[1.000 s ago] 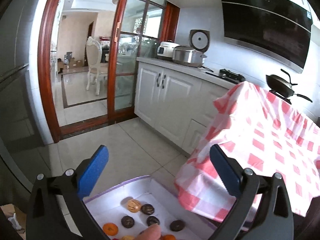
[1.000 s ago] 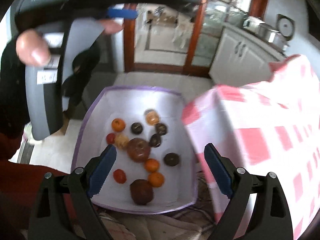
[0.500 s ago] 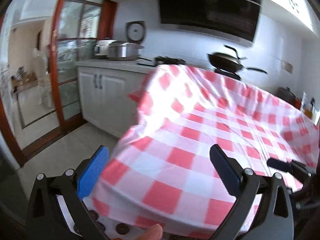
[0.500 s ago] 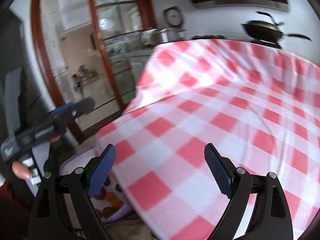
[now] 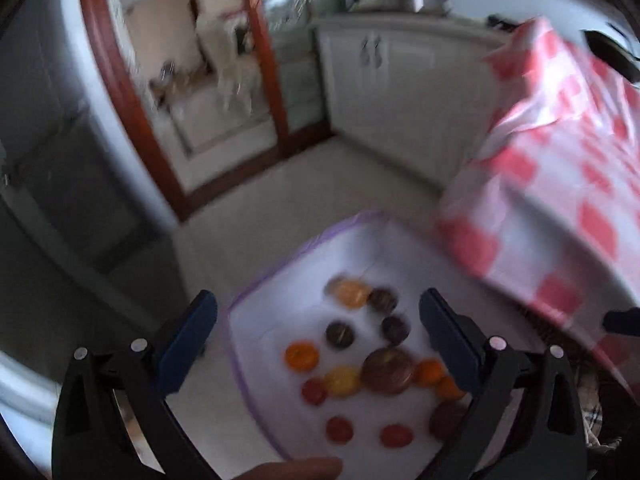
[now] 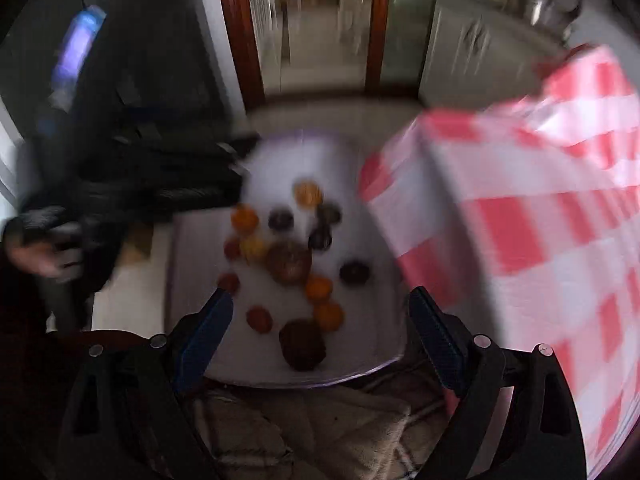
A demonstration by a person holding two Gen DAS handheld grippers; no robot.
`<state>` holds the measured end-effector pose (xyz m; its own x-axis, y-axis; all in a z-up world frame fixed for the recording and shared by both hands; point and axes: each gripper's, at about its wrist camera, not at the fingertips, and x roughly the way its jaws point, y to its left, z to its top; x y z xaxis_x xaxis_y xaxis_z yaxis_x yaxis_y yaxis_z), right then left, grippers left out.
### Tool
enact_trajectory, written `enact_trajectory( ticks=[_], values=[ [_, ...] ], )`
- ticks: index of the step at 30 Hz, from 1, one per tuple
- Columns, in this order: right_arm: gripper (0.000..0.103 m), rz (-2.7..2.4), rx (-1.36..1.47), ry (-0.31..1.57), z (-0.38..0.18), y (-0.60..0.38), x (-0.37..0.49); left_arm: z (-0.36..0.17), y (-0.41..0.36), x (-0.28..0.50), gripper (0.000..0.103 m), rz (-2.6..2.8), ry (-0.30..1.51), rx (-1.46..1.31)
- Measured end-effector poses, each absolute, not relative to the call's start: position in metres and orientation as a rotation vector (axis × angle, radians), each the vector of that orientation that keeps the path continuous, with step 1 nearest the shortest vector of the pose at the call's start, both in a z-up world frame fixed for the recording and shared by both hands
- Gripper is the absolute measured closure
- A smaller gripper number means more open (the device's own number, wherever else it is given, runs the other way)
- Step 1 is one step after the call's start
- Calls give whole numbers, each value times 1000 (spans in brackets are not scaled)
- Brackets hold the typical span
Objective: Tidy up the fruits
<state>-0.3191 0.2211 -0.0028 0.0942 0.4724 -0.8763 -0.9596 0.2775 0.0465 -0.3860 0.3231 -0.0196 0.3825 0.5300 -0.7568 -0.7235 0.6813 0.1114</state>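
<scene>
Fruits (image 6: pixel 288 260), approx. a dozen, loose in white purple-rimmed tray (image 6: pixel 360 364) on floor beside checked tablecloth (image 6: pixel 540 240), lying below/ahead of both tools: right gripper (image 6: pixel 316 332) nearer, jaws spread, empty; left gripper (image 5: pixel 318 342) likewise spread, empty.

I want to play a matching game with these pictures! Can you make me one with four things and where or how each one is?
Things:
1. fruits
2. tablecloth
3. left tool
4. door frame

Descriptions:
A. red and white checks, hanging beside the tray
B. brown wood, far across the floor
C. open and holding nothing, above the tray
D. lying loose in the white tray

Pairs: 1-D, 2-A, 3-C, 4-B
</scene>
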Motion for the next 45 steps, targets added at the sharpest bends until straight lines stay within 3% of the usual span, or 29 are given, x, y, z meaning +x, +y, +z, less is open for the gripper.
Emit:
enact_trajectory(
  ticks=[4,8,20,45],
  values=[
    [16,1082,-621,1191,-43,255,-296,-41,339,-394,2,781,908,-366],
    [16,1017,-643,1229,-64,264,-295,-61,345,-389,2,748,952,-422],
    [16,977,-723,1136,-73,265,-308,-81,352,-389,2,717,1013,-509],
    [16,976,-710,1154,-82,264,-307,-87,345,-380,2,695,1041,-502]
  ],
)
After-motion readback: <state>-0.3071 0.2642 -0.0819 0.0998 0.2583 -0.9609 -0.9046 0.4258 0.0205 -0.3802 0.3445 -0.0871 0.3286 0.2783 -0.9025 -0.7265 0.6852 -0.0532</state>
